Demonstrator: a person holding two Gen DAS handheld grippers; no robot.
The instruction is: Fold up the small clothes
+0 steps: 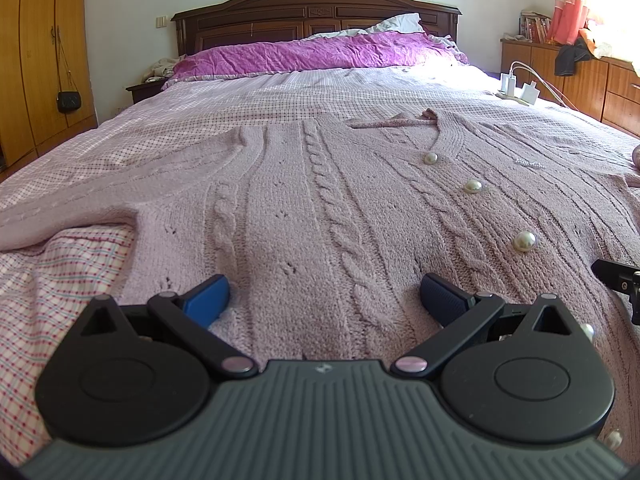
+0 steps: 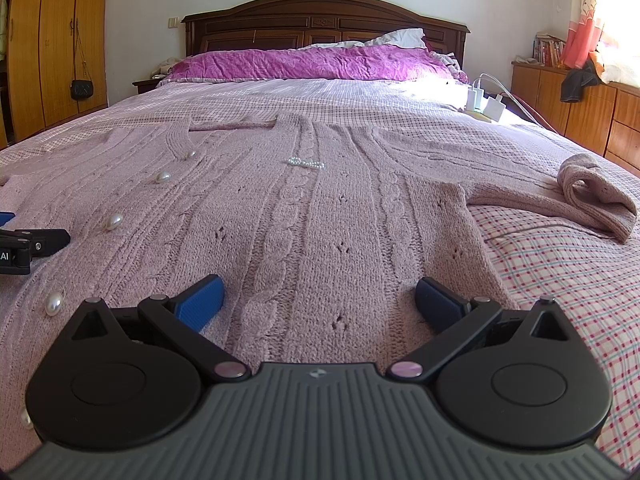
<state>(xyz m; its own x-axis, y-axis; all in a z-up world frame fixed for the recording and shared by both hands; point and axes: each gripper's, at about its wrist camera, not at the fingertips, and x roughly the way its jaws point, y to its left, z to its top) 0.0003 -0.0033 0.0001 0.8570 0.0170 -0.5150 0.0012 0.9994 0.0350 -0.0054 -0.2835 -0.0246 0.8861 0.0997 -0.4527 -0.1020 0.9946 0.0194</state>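
A pink cable-knit cardigan (image 1: 320, 184) with pearl buttons (image 1: 524, 241) lies spread flat on the bed, front up, collar toward the headboard. My left gripper (image 1: 324, 300) is open over its hem on the left half, blue fingertips resting low on the knit. My right gripper (image 2: 318, 302) is open over the hem of the right half of the cardigan (image 2: 320, 208). The right sleeve (image 2: 592, 196) lies bunched and curled at the far right. The left sleeve (image 1: 80, 216) stretches out to the left. Each gripper shows at the other view's edge.
The bed carries a checked sheet (image 1: 52, 288) and a purple quilt (image 1: 316, 54) near the dark headboard (image 1: 316, 8). White chargers with cables (image 2: 486, 104) lie at the bed's far right edge. A wooden wardrobe (image 1: 36, 52) stands left, a low cabinet (image 2: 580, 112) right.
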